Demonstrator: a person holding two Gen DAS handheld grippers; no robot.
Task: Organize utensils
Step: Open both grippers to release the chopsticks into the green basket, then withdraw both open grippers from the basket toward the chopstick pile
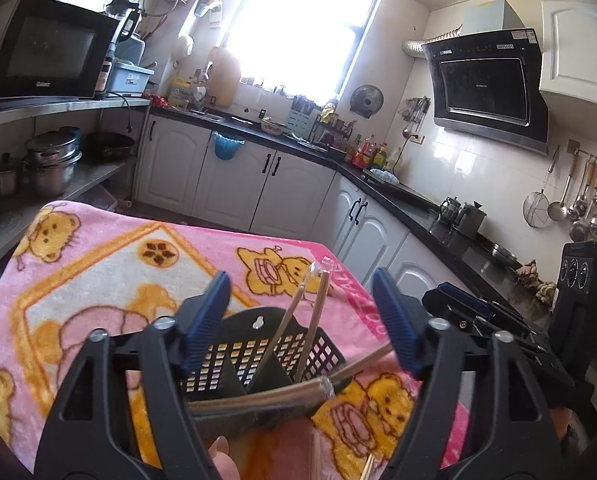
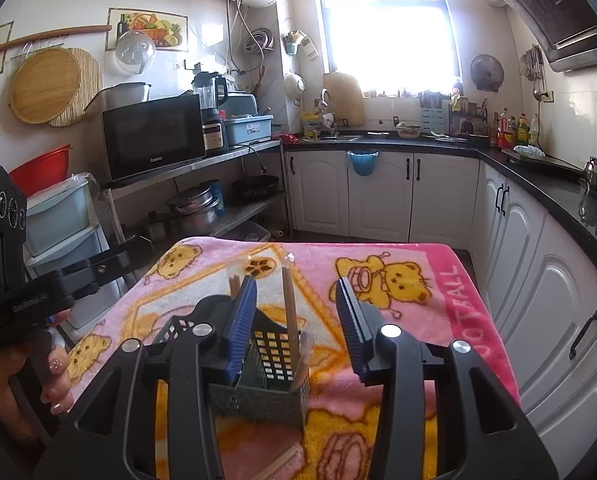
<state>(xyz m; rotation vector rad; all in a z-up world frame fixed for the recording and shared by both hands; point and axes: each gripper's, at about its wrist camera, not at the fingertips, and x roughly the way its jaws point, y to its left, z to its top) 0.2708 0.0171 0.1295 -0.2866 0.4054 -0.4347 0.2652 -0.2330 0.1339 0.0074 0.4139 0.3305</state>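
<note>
A black perforated utensil holder (image 1: pixel 258 356) stands on the pink bear blanket (image 1: pixel 98 264). Wrapped chopsticks (image 1: pixel 312 312) stand upright in it, and another wrapped pair (image 1: pixel 274 398) lies across its near rim. My left gripper (image 1: pixel 302 316) is open just above and around the holder, empty. In the right wrist view the holder (image 2: pixel 274 364) sits below my open, empty right gripper (image 2: pixel 296 312), with chopsticks (image 2: pixel 289 308) standing in it. Loose chopsticks (image 2: pixel 278 466) lie on the blanket near the bottom edge.
The blanket-covered table (image 2: pixel 418 260) stands in a kitchen. White cabinets under a black counter (image 2: pixel 538 188) run along the right and back. A shelf with microwave (image 2: pixel 154 136) and pots stands to the left. The other gripper's handle (image 2: pixel 6 248) is at far left.
</note>
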